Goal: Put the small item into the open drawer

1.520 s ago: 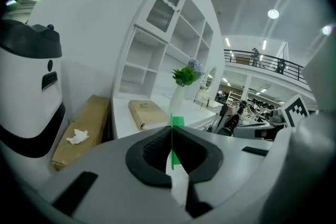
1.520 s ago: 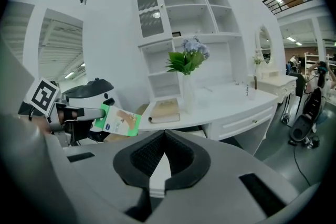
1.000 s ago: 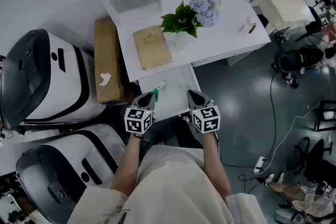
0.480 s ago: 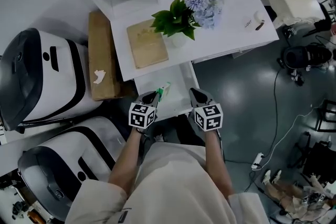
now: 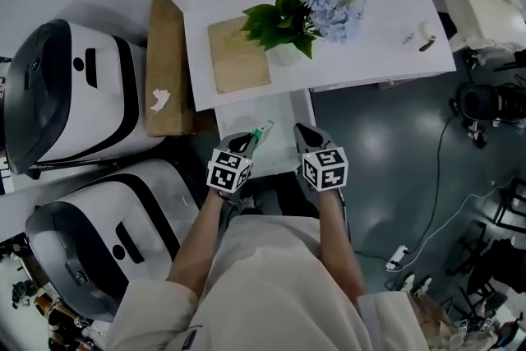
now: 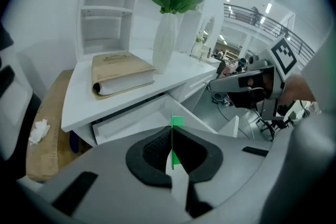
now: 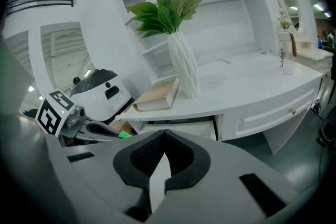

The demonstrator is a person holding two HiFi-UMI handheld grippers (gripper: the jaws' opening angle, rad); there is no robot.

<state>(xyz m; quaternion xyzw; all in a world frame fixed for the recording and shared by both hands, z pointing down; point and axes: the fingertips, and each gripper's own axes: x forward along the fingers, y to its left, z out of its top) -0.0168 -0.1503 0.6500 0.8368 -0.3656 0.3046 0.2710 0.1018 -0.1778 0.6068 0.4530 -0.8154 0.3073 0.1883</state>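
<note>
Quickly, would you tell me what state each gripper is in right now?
Left gripper: closed on the small green item.
Right gripper: closed, empty.

Overhead head view; both gripper views low, toward the shared drawer [image 5: 281, 106]

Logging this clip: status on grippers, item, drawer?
Left gripper shut on small green item, above open drawer. Right gripper shut, empty. Nothing seen blocking drawer.

Book [image 5: 238, 66] left of vase [image 5: 286, 56] on desk [image 5: 382, 20] above drawer [image 5: 246, 115].
</note>
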